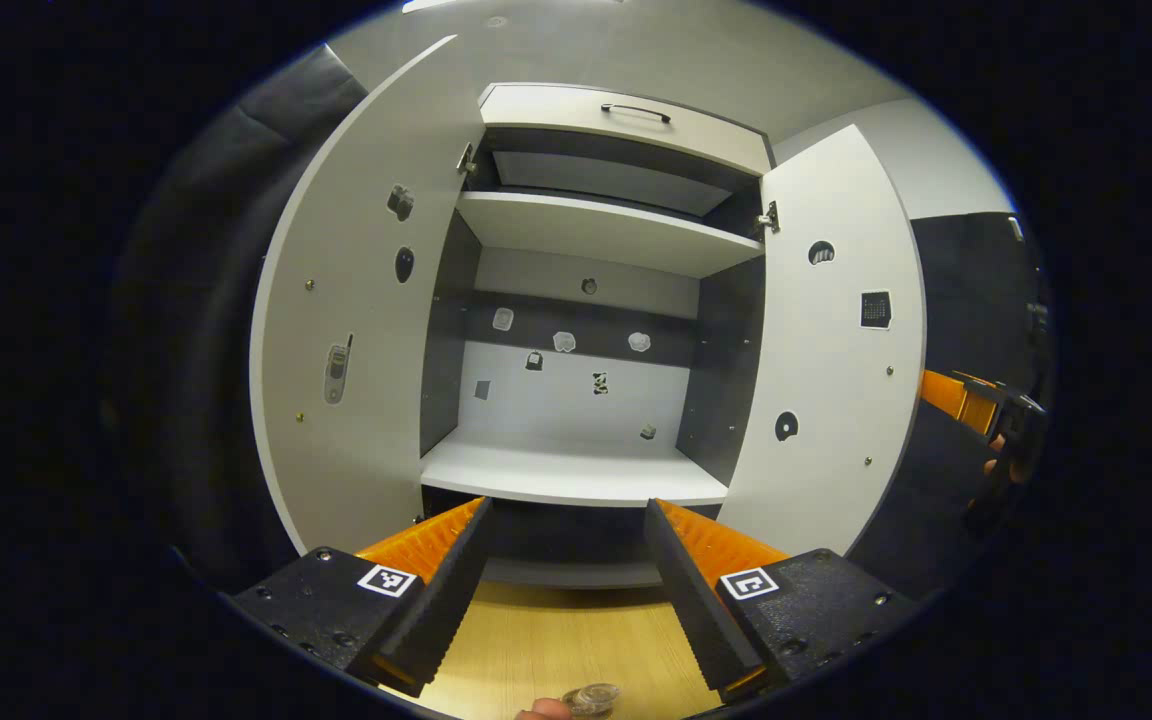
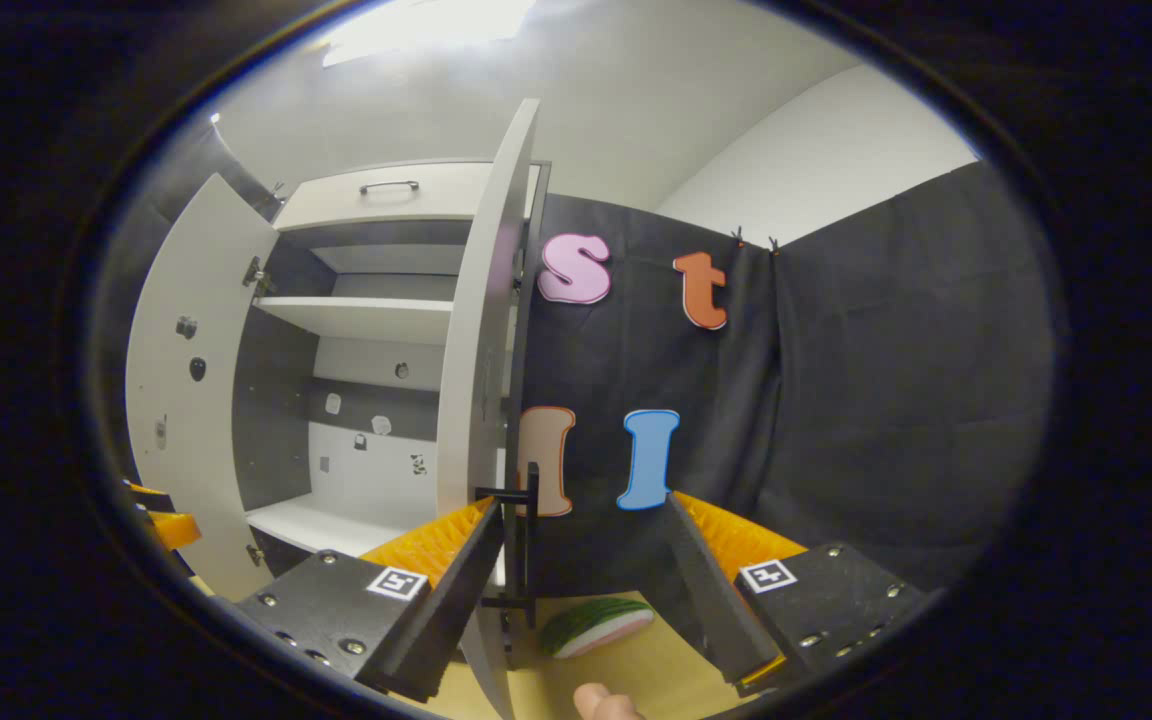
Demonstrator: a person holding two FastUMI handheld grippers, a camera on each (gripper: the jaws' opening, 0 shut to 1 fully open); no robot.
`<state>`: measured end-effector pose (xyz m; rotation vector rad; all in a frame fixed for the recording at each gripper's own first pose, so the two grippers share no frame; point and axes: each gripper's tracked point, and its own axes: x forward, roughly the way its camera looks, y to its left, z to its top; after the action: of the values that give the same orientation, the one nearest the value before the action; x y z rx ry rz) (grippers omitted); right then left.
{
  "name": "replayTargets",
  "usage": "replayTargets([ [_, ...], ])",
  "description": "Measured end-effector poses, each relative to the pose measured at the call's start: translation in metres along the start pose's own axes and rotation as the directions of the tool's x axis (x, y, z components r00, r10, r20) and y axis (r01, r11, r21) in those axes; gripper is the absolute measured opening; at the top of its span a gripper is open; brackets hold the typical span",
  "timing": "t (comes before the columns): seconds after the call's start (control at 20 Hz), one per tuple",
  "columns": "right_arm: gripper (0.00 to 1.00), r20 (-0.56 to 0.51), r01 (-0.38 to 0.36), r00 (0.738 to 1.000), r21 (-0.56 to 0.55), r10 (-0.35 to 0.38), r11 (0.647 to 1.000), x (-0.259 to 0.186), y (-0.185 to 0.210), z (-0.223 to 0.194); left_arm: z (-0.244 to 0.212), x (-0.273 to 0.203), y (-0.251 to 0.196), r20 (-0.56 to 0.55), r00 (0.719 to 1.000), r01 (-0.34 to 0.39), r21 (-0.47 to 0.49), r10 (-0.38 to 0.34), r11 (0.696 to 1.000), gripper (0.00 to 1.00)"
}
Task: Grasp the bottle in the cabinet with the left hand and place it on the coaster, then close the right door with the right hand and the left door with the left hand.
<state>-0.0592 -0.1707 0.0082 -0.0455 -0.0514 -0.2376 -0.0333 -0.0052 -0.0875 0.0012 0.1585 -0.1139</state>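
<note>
The white cabinet (image 1: 576,470) stands with both doors swung wide and its shelves bare. My left gripper (image 1: 566,510) is open in front of the lower shelf, nothing between its fingers. A small clear round thing (image 1: 591,697), perhaps the bottle's top, peeks in at the bottom edge on the wooden table (image 1: 556,640). The left door (image 1: 366,300) and right door (image 1: 821,340) flank the opening. In the right gripper view the right door (image 2: 481,330) is seen edge-on, its black handle (image 2: 523,540) just beyond my open right gripper (image 2: 581,502).
A watermelon-slice toy (image 2: 596,625) lies on the table below the right gripper. A fingertip (image 2: 604,702) shows at the bottom edge. Small stickers dot the cabinet's back wall (image 1: 566,345). The other gripper (image 1: 996,415) shows past the right door. Black cloth wall (image 2: 836,400) hangs to the right.
</note>
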Motion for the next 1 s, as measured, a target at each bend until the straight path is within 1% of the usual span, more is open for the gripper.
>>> replayTargets([
  [0.1, 0.98, -0.005, -0.030, 1.000, -0.003, 0.030, 1.000, 0.000, 0.004, -0.001, 0.000, -0.004, 0.002, 0.001, 1.000, -0.010, -0.015, 0.010, 1.000, 0.94],
  [0.25, 0.97, -0.004, -0.071, 0.997, 0.007, 0.071, 0.997, 0.000, 0.012, 0.000, 0.003, -0.013, 0.015, 0.006, 0.999, -0.042, -0.017, 0.042, 0.999, 0.95],
  [0.3, 0.92, -0.004, -0.089, 0.996, 0.010, 0.089, 0.996, -0.001, 0.021, 0.000, 0.004, -0.015, 0.018, 0.010, 0.999, -0.051, -0.018, 0.051, 0.999, 0.95],
  [0.35, 0.97, -0.002, -0.106, 0.994, 0.013, 0.106, 0.994, 0.001, 0.036, 0.001, 0.004, -0.016, 0.020, 0.011, 0.998, -0.059, -0.021, 0.060, 0.998, 0.95],
  [0.65, 0.98, 0.002, -0.204, 0.979, 0.026, 0.204, 0.979, 0.006, 0.081, 0.000, 0.002, -0.026, 0.040, 0.014, 0.993, -0.116, -0.019, 0.116, 0.993, 0.95],
  [1.0, 0.98, 0.009, -0.280, 0.960, 0.028, 0.280, 0.960, 0.016, 0.125, 0.000, 0.007, -0.041, 0.074, 0.027, 0.978, -0.208, -0.005, 0.208, 0.978, 0.95],
])
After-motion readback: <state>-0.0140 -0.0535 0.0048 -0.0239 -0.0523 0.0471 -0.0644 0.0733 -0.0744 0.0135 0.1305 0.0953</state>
